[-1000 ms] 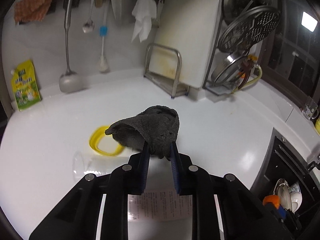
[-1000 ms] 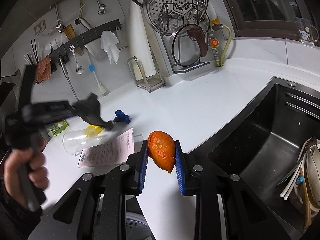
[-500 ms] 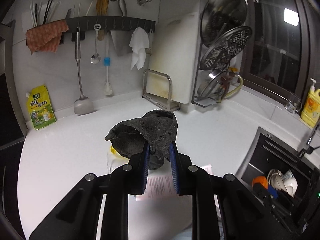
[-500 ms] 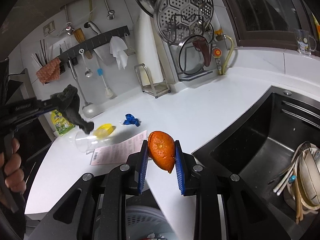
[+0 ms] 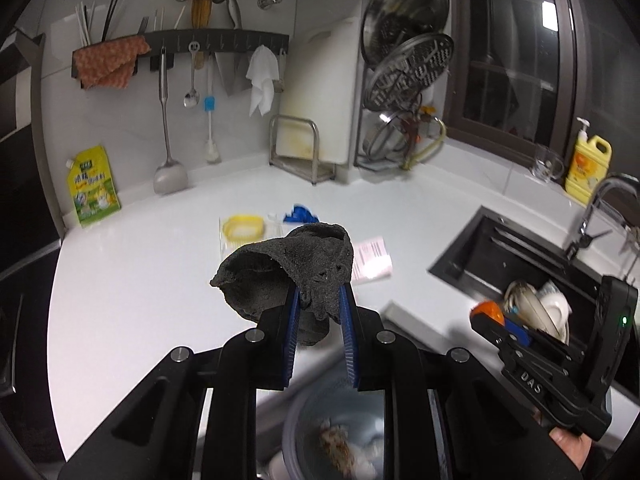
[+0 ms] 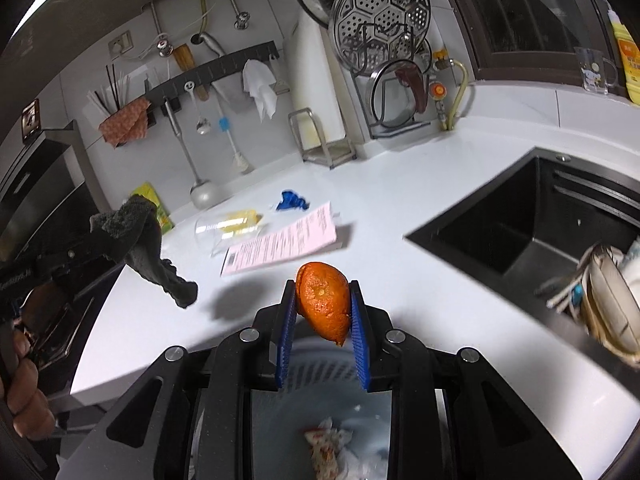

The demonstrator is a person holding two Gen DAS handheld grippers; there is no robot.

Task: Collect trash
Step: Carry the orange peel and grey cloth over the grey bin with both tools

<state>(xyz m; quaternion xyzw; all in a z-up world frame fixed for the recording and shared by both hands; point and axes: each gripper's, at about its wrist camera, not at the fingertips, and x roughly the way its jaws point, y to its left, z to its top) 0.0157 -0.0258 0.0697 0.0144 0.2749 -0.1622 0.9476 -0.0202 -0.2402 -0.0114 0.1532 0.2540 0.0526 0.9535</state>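
Carry-to-bin step: left gripper [image 5: 318, 312] clamped on dark rag [image 5: 288, 268], right gripper [image 6: 322, 312] clamped on orange peel [image 6: 323, 300], both above bin [image 6: 320, 408] off desk [image 6: 400, 200] edge. Next: centre over bin, release.

Both tools [image 5: 318, 312] [image 6: 323, 314] now over bin [image 6: 320, 420]

Each hand-held gripper, left [image 5: 318, 312] and right [image 6: 322, 312], is a matte black plastic frame with ribbed blue pads [image 6: 286, 336] and round silver screws [image 5: 180, 354], the right one's body lettered "DAS" beside a green light.
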